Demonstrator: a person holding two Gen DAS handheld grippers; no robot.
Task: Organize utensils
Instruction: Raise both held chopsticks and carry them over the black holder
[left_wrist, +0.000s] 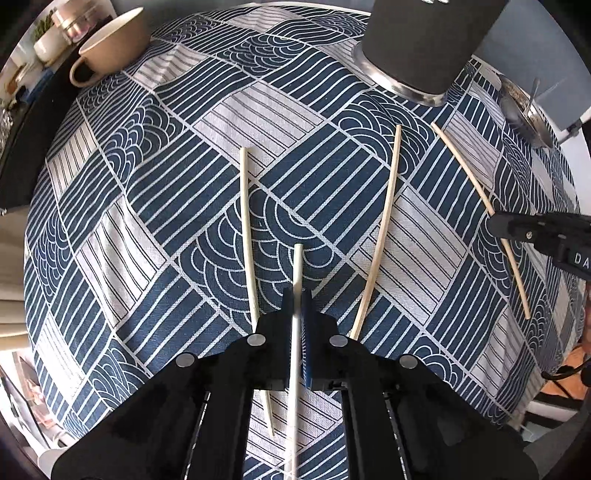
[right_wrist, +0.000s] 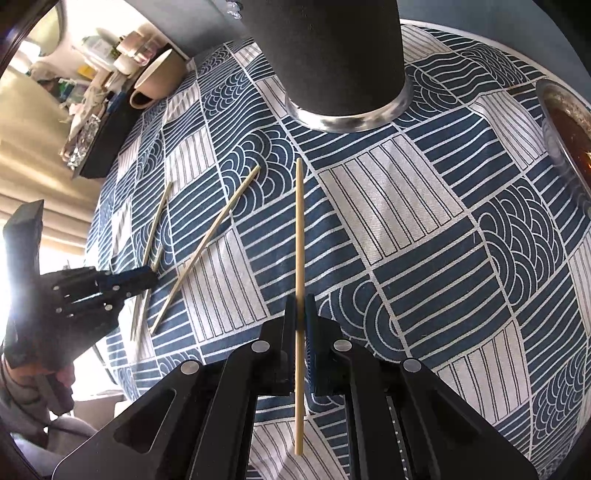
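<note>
My left gripper (left_wrist: 297, 295) is shut on a pale chopstick (left_wrist: 298, 266) that runs lengthwise between its pads, over the blue-and-white patterned cloth (left_wrist: 155, 192). Two more chopsticks lie loose on the cloth, one just left of it (left_wrist: 245, 221) and one to its right (left_wrist: 386, 218). My right gripper (right_wrist: 300, 301) is shut on a tan chopstick (right_wrist: 299, 229), whose tip points toward the black cylindrical holder (right_wrist: 332, 55) with a metal base. In the left wrist view the same holder (left_wrist: 424, 44) stands at the top right, and the right gripper (left_wrist: 495, 225) enters from the right edge.
A beige mug (left_wrist: 110, 40) sits at the cloth's far left corner beside a black tray (left_wrist: 29, 147) and jars. A metal dish (right_wrist: 565, 125) stands at the right edge. A person's hand (right_wrist: 55, 384) holds the left gripper (right_wrist: 153, 277) low at the left.
</note>
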